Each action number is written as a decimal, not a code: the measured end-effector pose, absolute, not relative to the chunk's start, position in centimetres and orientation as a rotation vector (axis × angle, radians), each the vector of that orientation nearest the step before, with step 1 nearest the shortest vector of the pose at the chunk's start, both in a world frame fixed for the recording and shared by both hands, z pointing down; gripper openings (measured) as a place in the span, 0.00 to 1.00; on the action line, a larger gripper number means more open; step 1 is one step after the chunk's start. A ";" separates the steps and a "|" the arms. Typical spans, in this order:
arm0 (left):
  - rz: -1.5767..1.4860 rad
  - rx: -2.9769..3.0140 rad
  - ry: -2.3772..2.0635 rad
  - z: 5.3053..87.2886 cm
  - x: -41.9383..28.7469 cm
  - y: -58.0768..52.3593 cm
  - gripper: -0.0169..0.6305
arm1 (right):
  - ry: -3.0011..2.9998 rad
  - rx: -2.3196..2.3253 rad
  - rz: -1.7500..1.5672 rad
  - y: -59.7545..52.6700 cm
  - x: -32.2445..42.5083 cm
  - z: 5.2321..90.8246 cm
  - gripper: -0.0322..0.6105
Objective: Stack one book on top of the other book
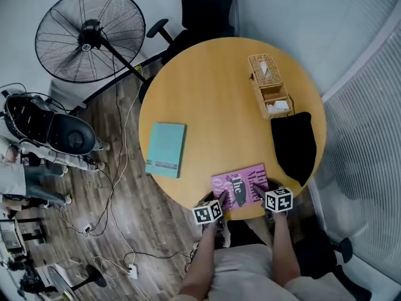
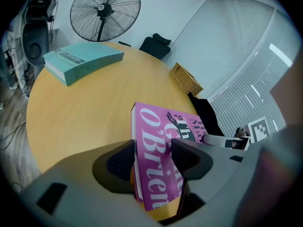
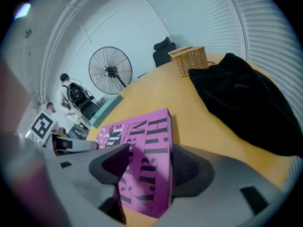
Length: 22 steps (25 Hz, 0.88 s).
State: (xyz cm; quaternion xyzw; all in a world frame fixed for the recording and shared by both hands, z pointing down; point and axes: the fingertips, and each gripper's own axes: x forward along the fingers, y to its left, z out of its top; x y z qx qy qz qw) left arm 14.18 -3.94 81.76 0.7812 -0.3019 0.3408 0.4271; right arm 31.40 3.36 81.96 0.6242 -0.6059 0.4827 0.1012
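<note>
A pink book (image 1: pixel 241 184) lies at the near edge of the round wooden table (image 1: pixel 219 93). My left gripper (image 1: pixel 219 200) is shut on its near left corner, with the book (image 2: pixel 161 126) wedged between the jaws. At the near right corner my right gripper (image 1: pixel 262 193) is shut on the same book (image 3: pixel 142 131), one jaw over the cover and one at its edge. A teal book (image 1: pixel 166 149) lies flat at the table's left edge, well apart from the pink one. It also shows far off as the teal book (image 2: pixel 80 60) in the left gripper view.
A wicker tissue basket (image 1: pixel 269 86) stands at the back right, and a black cloth (image 1: pixel 294 144) lies on the table just right of the pink book. A standing fan (image 1: pixel 91 35), a black chair (image 1: pixel 203 11) and floor cables surround the table.
</note>
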 end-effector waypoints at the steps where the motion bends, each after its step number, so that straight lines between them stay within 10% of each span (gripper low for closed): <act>1: 0.845 1.949 -0.759 81.8 14.4 -3.9 0.42 | -1.768 1.848 1.406 3.3 31.5 82.0 0.50; 22: 0.757 1.886 -0.984 78.6 11.5 -7.1 0.42 | -1.845 1.800 1.164 -2.7 29.5 78.5 0.49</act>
